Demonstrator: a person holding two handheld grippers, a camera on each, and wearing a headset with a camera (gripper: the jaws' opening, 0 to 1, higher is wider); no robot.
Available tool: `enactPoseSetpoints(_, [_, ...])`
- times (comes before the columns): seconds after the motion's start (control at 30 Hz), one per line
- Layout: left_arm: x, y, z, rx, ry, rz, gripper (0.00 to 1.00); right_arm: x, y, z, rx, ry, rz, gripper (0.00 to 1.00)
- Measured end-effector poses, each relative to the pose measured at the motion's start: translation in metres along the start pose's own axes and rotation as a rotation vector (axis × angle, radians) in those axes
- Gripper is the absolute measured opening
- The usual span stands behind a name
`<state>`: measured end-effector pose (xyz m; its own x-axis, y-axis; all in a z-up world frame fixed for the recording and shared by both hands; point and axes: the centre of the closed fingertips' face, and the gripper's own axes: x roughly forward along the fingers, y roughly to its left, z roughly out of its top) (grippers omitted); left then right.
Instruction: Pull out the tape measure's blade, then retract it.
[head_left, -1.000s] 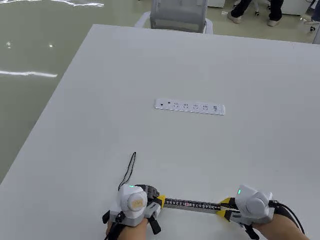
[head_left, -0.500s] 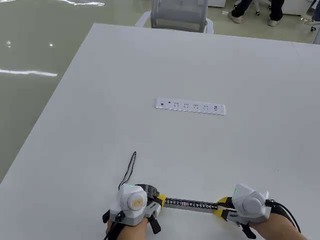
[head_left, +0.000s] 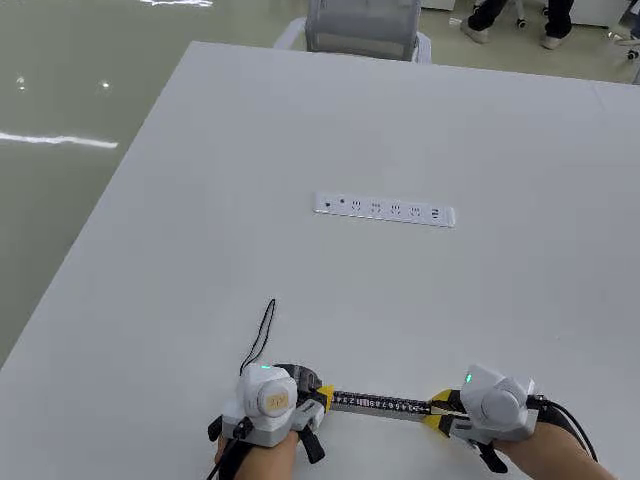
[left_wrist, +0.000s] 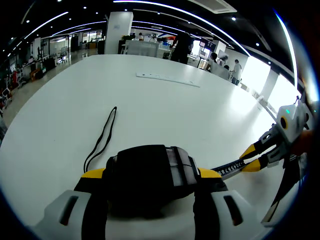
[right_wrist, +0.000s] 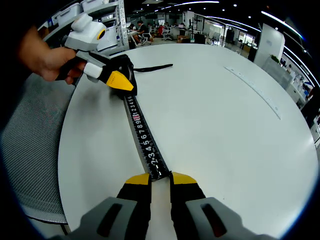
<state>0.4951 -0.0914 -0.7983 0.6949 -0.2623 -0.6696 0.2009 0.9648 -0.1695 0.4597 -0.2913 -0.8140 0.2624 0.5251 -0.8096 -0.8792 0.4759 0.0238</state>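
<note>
While my left gripper (head_left: 318, 398) clamps its jaws on the tape measure (left_wrist: 147, 170) at the near edge of the counter (head_left: 400, 120), I find the right gripper (right_wrist: 159, 179), jaws pinching the tip of the blade (right_wrist: 142, 135), slightly nearer than a second ago, suggesting retraction is starting.

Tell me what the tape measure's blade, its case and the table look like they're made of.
The blade: thin flat strip, black with white printed numerals, probably coated metal, though the look leaves it open. The case: black, dull, with rounded grey ribs, likely plastic or rubber. The table: white, smooth, faint sheen from the lights, probably laminate.
</note>
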Motion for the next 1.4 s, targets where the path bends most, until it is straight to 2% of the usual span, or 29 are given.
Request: enactPoseSetpoints(1.4, [0.001,0.001,0.0,-0.004,-0.001,0.002,0.67,0.013,0.008,0.016,-0.006,-0.019,0.014,0.13])
